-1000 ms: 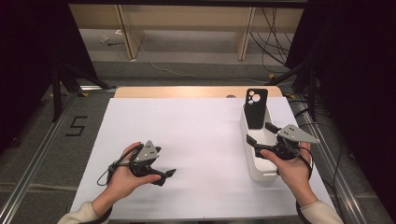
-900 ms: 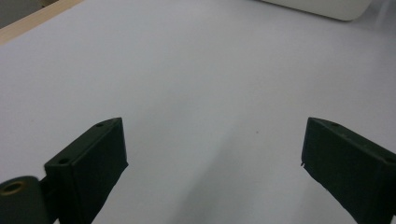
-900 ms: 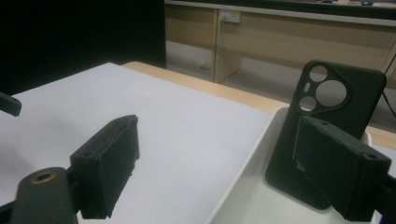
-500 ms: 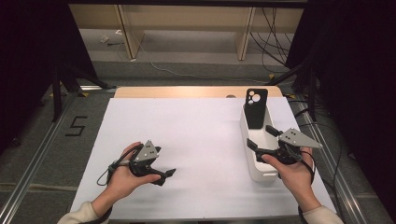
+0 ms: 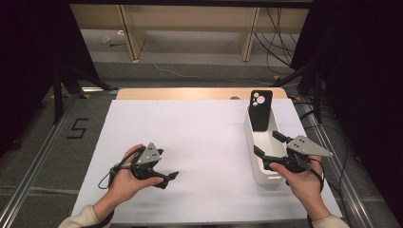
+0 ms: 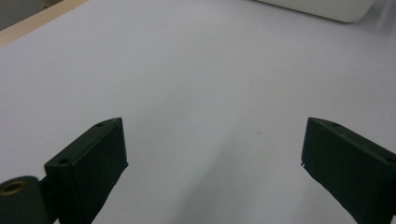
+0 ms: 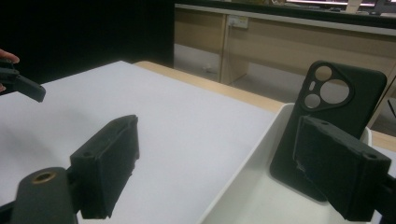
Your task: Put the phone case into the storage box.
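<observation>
Black phone case (image 5: 260, 110) with camera cutouts, upright in white bin (image 5: 254, 156); both grippers' jaws apart, empty.

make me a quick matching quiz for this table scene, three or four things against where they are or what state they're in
Things:
1. black phone case
2. long white plastic bin
3. left gripper
4. right gripper

States:
A. open, over the bare white table sheet
B. open, over the bin's near end
C. standing upright, leaning on the bin's far end
D. lying lengthwise at the table's right side

Pairs: 1-C, 2-D, 3-A, 4-B
</observation>
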Tool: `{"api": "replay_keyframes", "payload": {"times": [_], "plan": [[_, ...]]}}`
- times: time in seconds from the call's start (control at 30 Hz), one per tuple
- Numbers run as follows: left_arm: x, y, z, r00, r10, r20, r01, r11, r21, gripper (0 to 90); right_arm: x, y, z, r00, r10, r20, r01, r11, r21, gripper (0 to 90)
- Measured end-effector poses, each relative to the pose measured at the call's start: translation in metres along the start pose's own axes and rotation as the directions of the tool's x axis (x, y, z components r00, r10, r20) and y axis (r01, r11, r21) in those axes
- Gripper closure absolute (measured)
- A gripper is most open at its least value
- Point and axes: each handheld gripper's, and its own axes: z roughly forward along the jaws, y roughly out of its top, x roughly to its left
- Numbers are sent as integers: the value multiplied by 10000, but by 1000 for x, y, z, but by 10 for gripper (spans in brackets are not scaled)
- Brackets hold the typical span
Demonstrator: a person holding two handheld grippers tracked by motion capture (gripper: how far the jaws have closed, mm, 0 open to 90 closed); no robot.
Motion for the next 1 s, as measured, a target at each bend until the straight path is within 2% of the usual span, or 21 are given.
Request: {"api": "replay_keyframes", "payload": {"times": [0.6, 1.0], "plan": [[1, 0, 0, 10000, -41, -35, 41, 10000, -86, 64, 3, -9, -11, 10000, -39, -37, 39, 10000, 27, 155], [1, 0, -1, 10000, -43, -45, 43, 10000, -76, 64, 4, -12, -12, 10000, -49, -60, 49, 10000, 59, 155]]}}
